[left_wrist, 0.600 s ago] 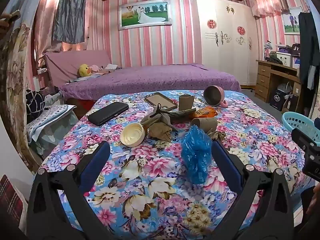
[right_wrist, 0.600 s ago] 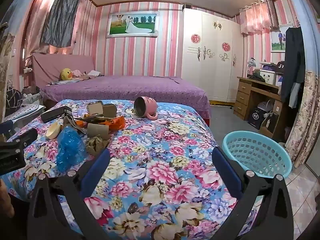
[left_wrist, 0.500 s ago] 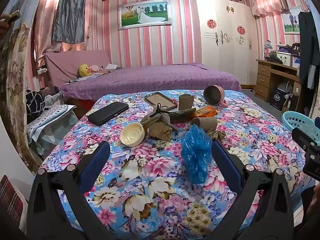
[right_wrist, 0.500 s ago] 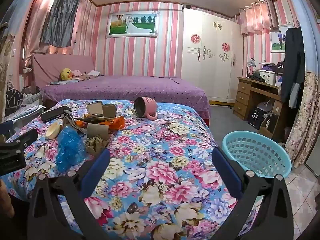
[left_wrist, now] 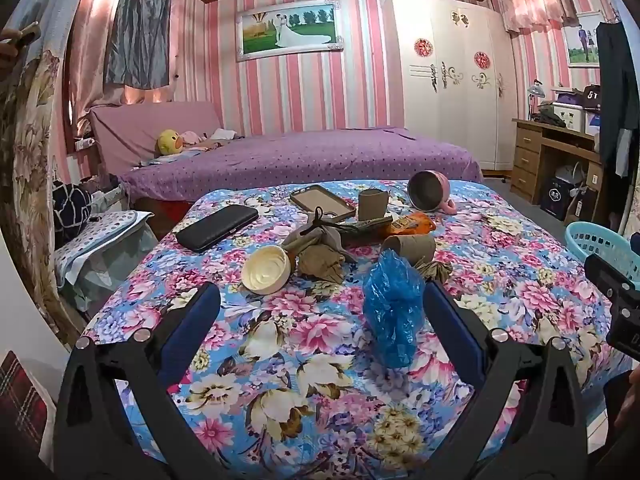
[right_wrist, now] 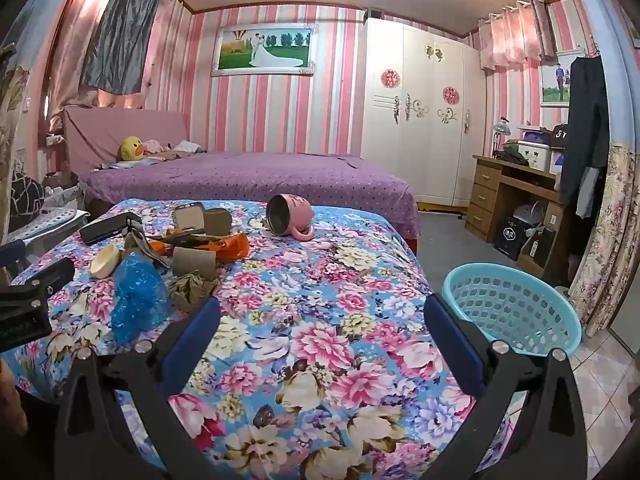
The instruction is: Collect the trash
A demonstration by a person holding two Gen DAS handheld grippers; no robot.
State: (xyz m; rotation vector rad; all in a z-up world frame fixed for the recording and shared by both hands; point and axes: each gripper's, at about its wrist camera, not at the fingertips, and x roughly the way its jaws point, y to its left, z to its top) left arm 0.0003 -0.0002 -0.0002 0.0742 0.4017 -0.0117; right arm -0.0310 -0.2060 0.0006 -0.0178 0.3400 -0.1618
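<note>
A crumpled blue plastic bag (left_wrist: 394, 304) lies on the floral table cover (left_wrist: 312, 380), just inside the right finger of my open left gripper (left_wrist: 320, 312). Behind it lie a cardboard tube (left_wrist: 410, 246), crumpled brown paper (left_wrist: 322, 266), an orange wrapper (left_wrist: 412, 225) and a second tube standing upright (left_wrist: 373, 205). My right gripper (right_wrist: 320, 316) is open and empty over the table's right part, with the bag (right_wrist: 136, 300) to its left. A light blue basket (right_wrist: 512, 312) stands on the floor to the right.
A cream lid (left_wrist: 266, 270), a black case (left_wrist: 218, 227), a phone case (left_wrist: 322, 202) and a tipped pink mug (left_wrist: 430, 191) are on the table. A purple bed (left_wrist: 300, 160) is behind. A desk (right_wrist: 516, 196) stands at the right wall.
</note>
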